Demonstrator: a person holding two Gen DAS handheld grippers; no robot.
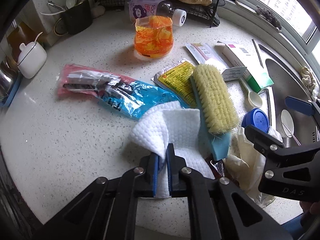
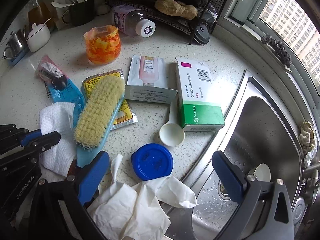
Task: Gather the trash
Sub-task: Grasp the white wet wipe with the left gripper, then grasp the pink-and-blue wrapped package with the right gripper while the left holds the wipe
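Observation:
My left gripper (image 1: 162,152) is shut on a white paper towel (image 1: 176,126) at the near edge of the speckled counter; the towel also shows in the right wrist view (image 2: 57,124). My right gripper (image 2: 160,170) is open, its jaws spread wide over a blue lid (image 2: 152,161) and a crumpled white glove (image 2: 136,202). Other litter lies around: a pink and blue wrapper (image 1: 112,88), a yellow sachet (image 1: 178,80), a white sachet (image 2: 147,76), a medicine box (image 2: 197,98).
A yellow scrub brush (image 2: 100,112) lies beside the towel. A white scoop (image 2: 172,134), an orange pouch (image 2: 103,44) and a fallen bottle (image 2: 132,21) are on the counter. A steel sink (image 2: 266,140) is to the right. A dish rack (image 2: 180,6) stands behind.

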